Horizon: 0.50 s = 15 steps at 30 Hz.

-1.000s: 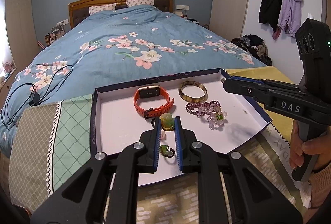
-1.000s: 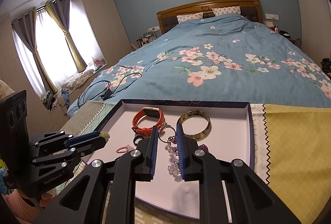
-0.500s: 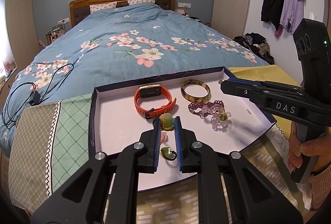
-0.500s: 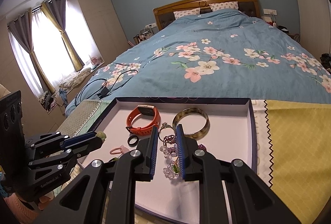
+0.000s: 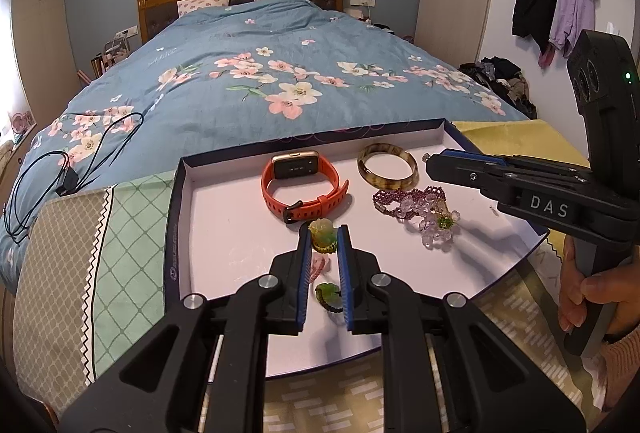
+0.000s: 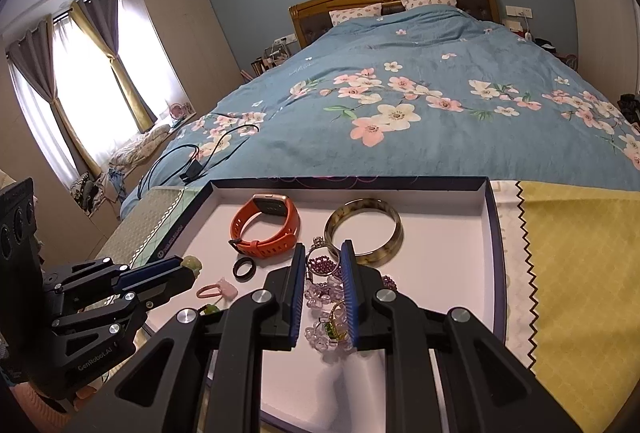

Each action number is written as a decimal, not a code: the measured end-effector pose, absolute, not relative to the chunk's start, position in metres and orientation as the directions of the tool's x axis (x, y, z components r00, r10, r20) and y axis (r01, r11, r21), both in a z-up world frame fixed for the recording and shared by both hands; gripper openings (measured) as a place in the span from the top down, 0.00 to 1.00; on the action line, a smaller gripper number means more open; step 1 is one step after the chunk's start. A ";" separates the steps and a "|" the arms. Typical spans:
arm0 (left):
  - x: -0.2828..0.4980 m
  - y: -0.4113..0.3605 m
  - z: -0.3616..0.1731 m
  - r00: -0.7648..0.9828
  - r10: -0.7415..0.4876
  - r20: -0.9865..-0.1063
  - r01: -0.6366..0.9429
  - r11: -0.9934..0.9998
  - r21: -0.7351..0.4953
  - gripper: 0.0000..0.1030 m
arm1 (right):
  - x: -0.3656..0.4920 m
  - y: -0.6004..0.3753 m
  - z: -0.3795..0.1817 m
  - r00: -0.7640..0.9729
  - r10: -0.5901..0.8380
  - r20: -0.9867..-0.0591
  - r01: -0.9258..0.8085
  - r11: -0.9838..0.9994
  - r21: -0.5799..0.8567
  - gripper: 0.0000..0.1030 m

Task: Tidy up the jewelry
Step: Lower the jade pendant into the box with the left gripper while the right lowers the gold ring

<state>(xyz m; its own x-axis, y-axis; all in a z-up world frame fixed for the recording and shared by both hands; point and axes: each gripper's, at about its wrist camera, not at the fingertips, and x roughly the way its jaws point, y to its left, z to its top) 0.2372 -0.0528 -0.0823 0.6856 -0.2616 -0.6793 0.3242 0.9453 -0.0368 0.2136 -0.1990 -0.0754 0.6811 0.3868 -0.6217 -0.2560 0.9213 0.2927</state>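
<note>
While our left gripper (image 5: 324,235) pinches the jade pendant (image 5: 323,233), our right gripper (image 6: 322,253) pinches a small ring (image 6: 317,241) at the bangle's (image 6: 363,231) eight o'clock.

Open tray (image 5: 224,257) floor left of orange watch (image 5: 298,189); right half crowded by bangle (image 5: 387,165) and bead bracelets (image 5: 420,211).
</note>
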 end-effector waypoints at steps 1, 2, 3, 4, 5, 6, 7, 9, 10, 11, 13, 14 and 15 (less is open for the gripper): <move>0.238 -0.053 -0.083 0.684 -0.260 -0.682 0.323 0.946 -0.037 0.87 | 0.214 -0.199 -0.076 0.679 0.386 -0.624 -0.255 0.922 0.292 0.84; 0.239 -0.053 -0.084 0.682 -0.259 -0.684 0.321 0.946 -0.037 0.87 | 0.214 -0.199 -0.076 0.678 0.385 -0.626 -0.255 0.922 0.291 0.84; 0.240 -0.053 -0.085 0.679 -0.259 -0.687 0.321 0.946 -0.040 0.87 | 0.214 -0.198 -0.077 0.677 0.384 -0.628 -0.255 0.922 0.290 0.84; 0.240 -0.053 -0.086 0.675 -0.262 -0.690 0.322 0.946 -0.045 0.87 | 0.215 -0.198 -0.078 0.674 0.383 -0.631 -0.255 0.923 0.288 0.84; 0.242 -0.053 -0.088 0.669 -0.265 -0.694 0.320 0.946 -0.052 0.87 | 0.216 -0.197 -0.079 0.673 0.382 -0.633 -0.255 0.924 0.286 0.84; 0.243 -0.053 -0.089 0.666 -0.265 -0.697 0.319 0.946 -0.055 0.87 | 0.216 -0.196 -0.079 0.671 0.381 -0.636 -0.254 0.924 0.286 0.84; 0.243 -0.053 -0.089 0.664 -0.266 -0.699 0.319 0.946 -0.057 0.87 | 0.217 -0.196 -0.080 0.668 0.380 -0.639 -0.254 0.924 0.285 0.84; 0.243 -0.053 -0.089 0.665 -0.262 -0.699 0.314 0.948 -0.056 0.87 | 0.218 -0.195 -0.082 0.666 0.378 -0.643 -0.252 0.926 0.282 0.84; 0.244 -0.053 -0.089 0.663 -0.262 -0.701 0.312 0.948 -0.059 0.87 | 0.219 -0.195 -0.082 0.665 0.377 -0.645 -0.252 0.926 0.282 0.84; 0.245 -0.052 -0.090 0.662 -0.264 -0.702 0.311 0.948 -0.062 0.87 | 0.219 -0.194 -0.083 0.663 0.376 -0.647 -0.251 0.926 0.282 0.84; 0.246 -0.053 -0.090 0.659 -0.263 -0.705 0.310 0.949 -0.064 0.87 | 0.220 -0.194 -0.085 0.659 0.376 -0.651 -0.250 0.926 0.282 0.84; 0.247 -0.054 -0.090 0.659 -0.260 -0.706 0.309 0.949 -0.062 0.87 | 0.220 -0.193 -0.085 0.658 0.375 -0.653 -0.250 0.927 0.281 0.84; 0.247 -0.054 -0.090 0.658 -0.260 -0.706 0.310 0.949 -0.061 0.87 | 0.221 -0.193 -0.086 0.657 0.374 -0.654 -0.249 0.927 0.280 0.84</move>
<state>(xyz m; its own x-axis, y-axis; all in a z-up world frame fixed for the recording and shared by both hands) 0.2472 -0.0541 -0.0903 0.6582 -0.2605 -0.7063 0.3096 0.9489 -0.0615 0.2206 -0.1928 -0.0860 0.6572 0.3741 -0.6543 -0.2494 0.9272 0.2797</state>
